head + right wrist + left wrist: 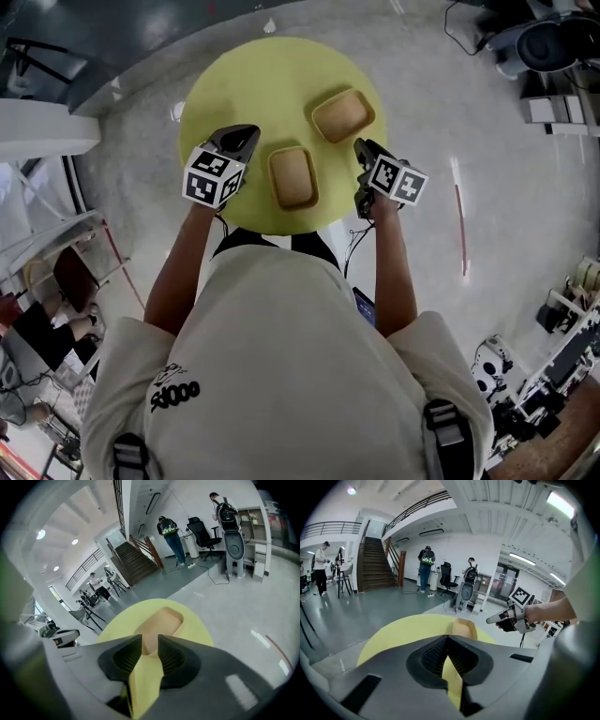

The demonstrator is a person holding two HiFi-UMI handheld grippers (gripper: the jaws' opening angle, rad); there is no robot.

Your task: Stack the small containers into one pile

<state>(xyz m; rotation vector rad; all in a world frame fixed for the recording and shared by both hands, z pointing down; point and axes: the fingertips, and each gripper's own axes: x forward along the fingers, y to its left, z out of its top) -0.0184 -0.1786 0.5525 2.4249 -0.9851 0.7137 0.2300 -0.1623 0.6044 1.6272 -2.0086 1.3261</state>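
Note:
Two shallow tan containers rest apart on the round yellow table (225, 84): one far right (343, 114), one near the front middle (292, 176). My left gripper (247, 137) hovers left of the near container, jaws shut with their tips touching and nothing between them (447, 638). Beyond it lies a container (464, 627). The right gripper (361, 147) hangs at the table's right edge, below the far container. Its jaws (150, 644) stand open and empty, with a container (161, 620) on the table just ahead of them. Each gripper shows in the other's view: right (506, 617), left (61, 637).
The table stands on a grey floor with a red strip (460, 225) and cables to the right. Benches and equipment (553, 37) line the room's edges. Several people (425, 566), office chairs (204, 531) and a staircase (377, 566) are farther off.

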